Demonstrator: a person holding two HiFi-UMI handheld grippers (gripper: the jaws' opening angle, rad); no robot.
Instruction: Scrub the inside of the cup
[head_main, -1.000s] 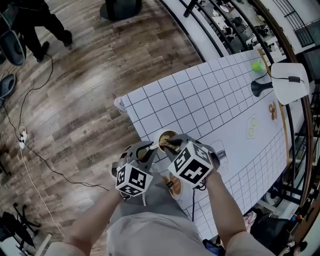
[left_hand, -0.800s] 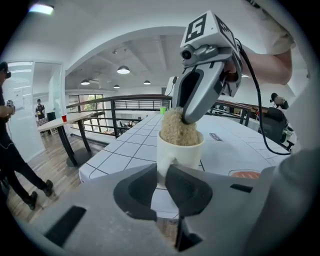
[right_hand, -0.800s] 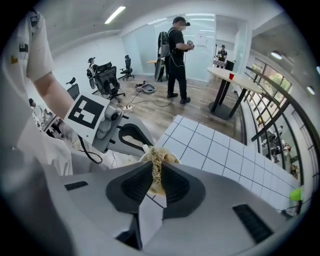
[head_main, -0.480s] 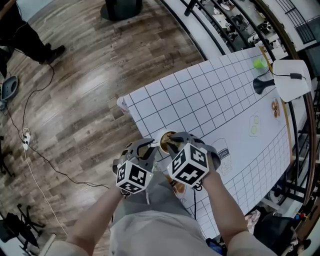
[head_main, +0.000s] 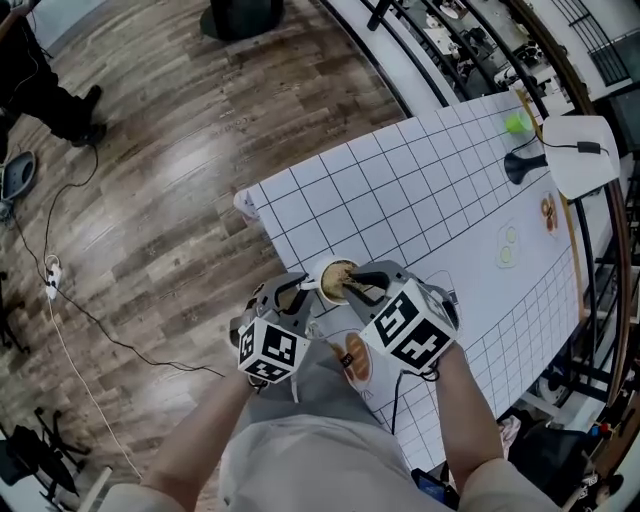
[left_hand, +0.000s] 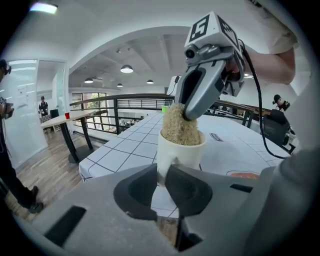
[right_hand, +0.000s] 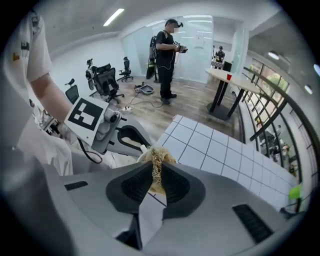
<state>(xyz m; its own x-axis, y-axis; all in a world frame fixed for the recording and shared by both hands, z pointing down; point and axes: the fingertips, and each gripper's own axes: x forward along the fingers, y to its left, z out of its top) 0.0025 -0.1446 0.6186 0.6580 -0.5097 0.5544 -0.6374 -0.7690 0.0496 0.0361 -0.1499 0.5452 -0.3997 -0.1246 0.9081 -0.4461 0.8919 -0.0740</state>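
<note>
White cup (head_main: 333, 276) (left_hand: 181, 152) upright at the near edge of the grid-covered table (head_main: 420, 200), close to its left corner, pinched by the handle between the closed jaws of the left gripper (head_main: 292, 298) (left_hand: 162, 176). Stuffed into its mouth and bulging above the rim, a tan fibrous scrubber (left_hand: 180, 129) (right_hand: 156, 161), clamped at the top by the right gripper (head_main: 362, 290) (right_hand: 156, 172) (left_hand: 192, 109), jaws nearly together, pointing steeply down. Farther off, a green ball (head_main: 516, 127) by the table's far corner and a standing person (right_hand: 167, 52) on the wood floor (head_main: 150, 200).
</note>
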